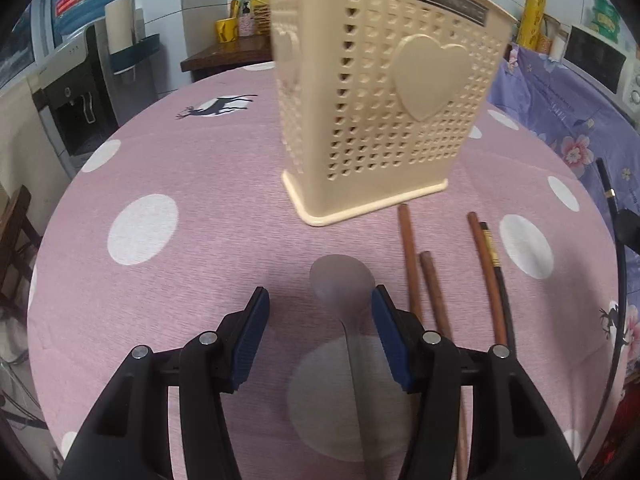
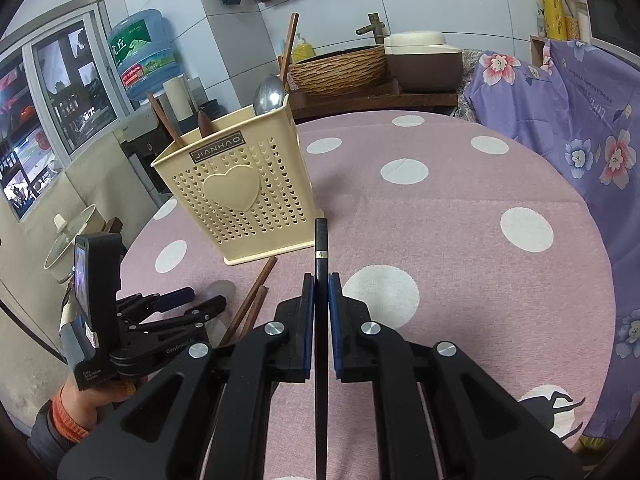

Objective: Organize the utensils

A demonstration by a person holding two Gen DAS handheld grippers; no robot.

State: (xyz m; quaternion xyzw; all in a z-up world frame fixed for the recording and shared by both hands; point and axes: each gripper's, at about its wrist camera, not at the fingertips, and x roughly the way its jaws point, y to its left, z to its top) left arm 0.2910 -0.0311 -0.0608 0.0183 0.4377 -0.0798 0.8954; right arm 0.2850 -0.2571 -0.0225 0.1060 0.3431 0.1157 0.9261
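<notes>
A cream perforated utensil holder [image 1: 384, 92] with a heart stands on the pink dotted tablecloth [image 1: 192, 168]; it shows in the right wrist view [image 2: 244, 192] holding a metal spoon [image 2: 270, 96] and brown chopsticks [image 2: 288, 46]. My left gripper [image 1: 320, 304] is open, its fingers on either side of a metal spoon [image 1: 342, 280] lying on the cloth. Several brown chopsticks [image 1: 410, 256] and a black one [image 1: 496, 264] lie to its right. My right gripper [image 2: 321, 282] is shut on a black chopstick [image 2: 321, 236] pointing forward near the holder's right corner.
A purple floral cloth [image 2: 580, 120] covers something to the right of the table. A water dispenser [image 1: 76, 92] with its blue bottle [image 2: 144, 52] stands beyond the left edge. A wicker basket [image 2: 340, 68] and a rice cooker [image 2: 420, 60] sit behind. The left gripper shows in the right wrist view [image 2: 192, 300].
</notes>
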